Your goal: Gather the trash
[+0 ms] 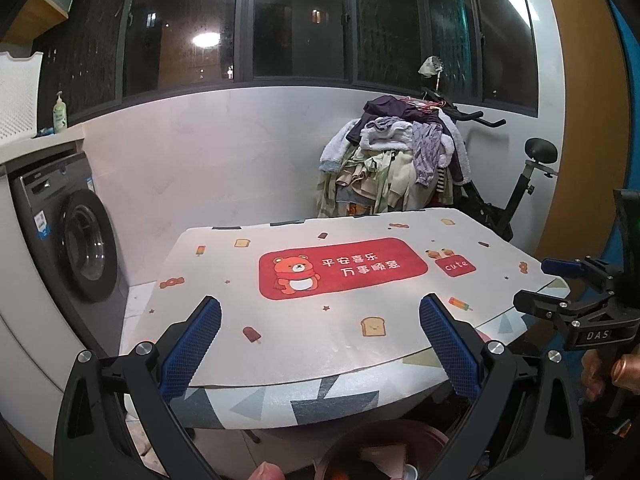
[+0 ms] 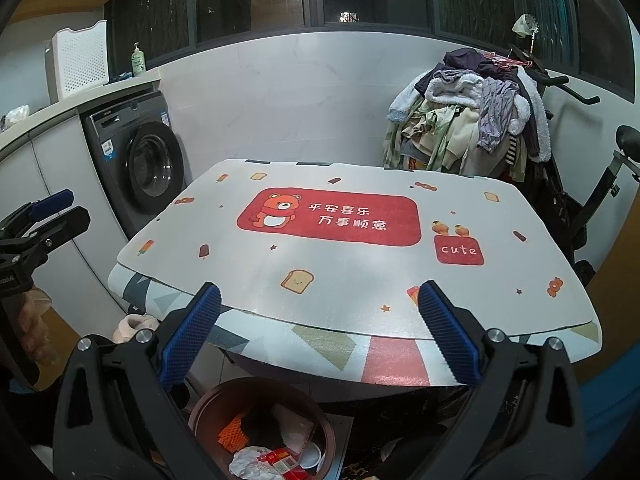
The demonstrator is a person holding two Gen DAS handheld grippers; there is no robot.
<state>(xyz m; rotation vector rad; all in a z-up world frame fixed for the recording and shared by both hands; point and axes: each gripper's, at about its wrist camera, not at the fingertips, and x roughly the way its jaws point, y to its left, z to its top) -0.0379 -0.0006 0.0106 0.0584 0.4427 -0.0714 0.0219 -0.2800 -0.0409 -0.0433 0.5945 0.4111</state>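
Sitting below right gripper (image 2: 320, 346): trash-filled bin (image 2: 224, 404).

The trash bin (image 2: 262, 428) sits below the table's (image 2: 400, 364) near edge; in the right wrist view the lower frame edge cuts its front rim, and the right gripper's (image 2: 320, 344) black arms cover both of its sides. Among its contents, a dark lump beside the orange mesh piece (image 2: 231, 432) is unidentifiable. In the left wrist view only the bin's (image 1: 360, 440) upper rim shows above the frame edge. The exercise bike (image 2: 592, 200), beyond the table's far right corner, is mostly buried under the clothes pile (image 2: 472, 120). The pump bottle's (image 2: 138, 60) label is too small to read.
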